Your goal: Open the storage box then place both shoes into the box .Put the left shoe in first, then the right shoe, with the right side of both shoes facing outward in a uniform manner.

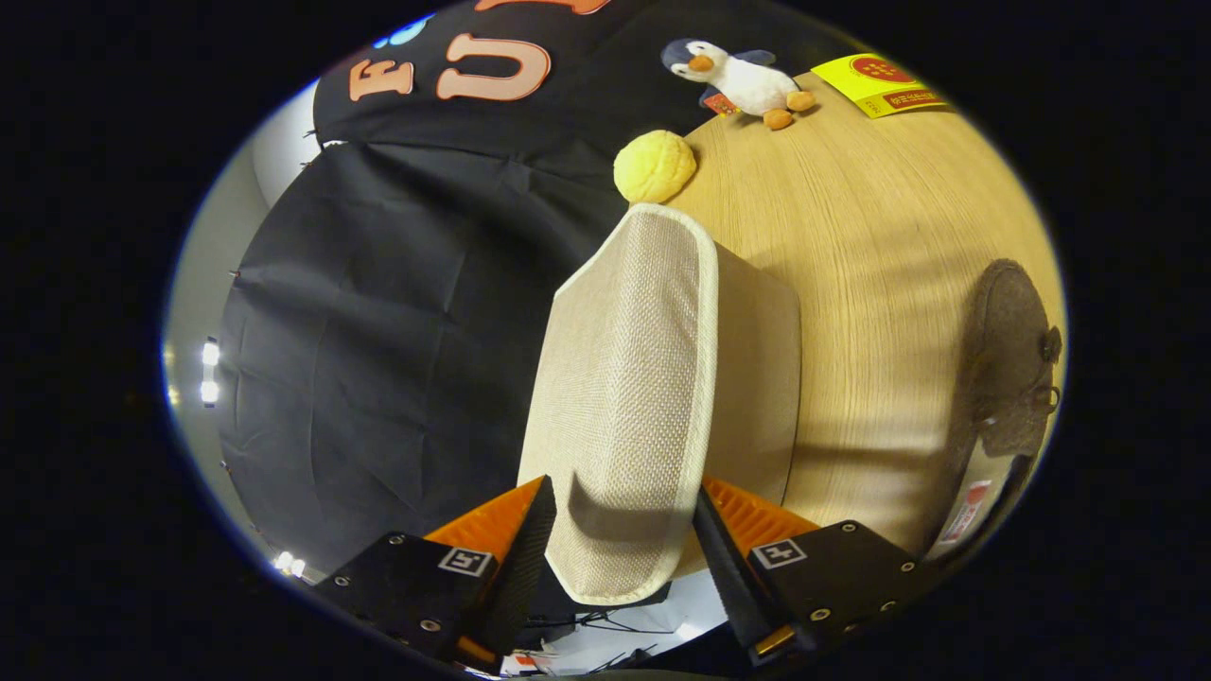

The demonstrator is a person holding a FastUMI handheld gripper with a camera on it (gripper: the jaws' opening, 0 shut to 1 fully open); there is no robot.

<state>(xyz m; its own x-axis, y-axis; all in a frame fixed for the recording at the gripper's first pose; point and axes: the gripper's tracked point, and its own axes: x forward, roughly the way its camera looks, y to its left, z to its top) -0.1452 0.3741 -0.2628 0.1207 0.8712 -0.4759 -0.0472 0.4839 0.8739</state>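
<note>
Gripper [624, 544] clamped on the lid [629, 397] of the storage box [757, 378], both fingers [520, 558] pressing its near edge from either side. Lid of beige woven fabric with pale piping, lifted and standing tilted, reaching away ahead of the fingers. Behind it, the box's beige side resting on the wooden table [880, 246]. Off to the right of the fingers, near the table's edge, a dark grey felt shoe [1008, 359], with what may be a second shoe [970, 511] just below it, hard to tell at this distortion. Beyond the lid, a yellow ball [655, 166], a plush penguin [743, 80] and a yellow packet [878, 83].
</note>
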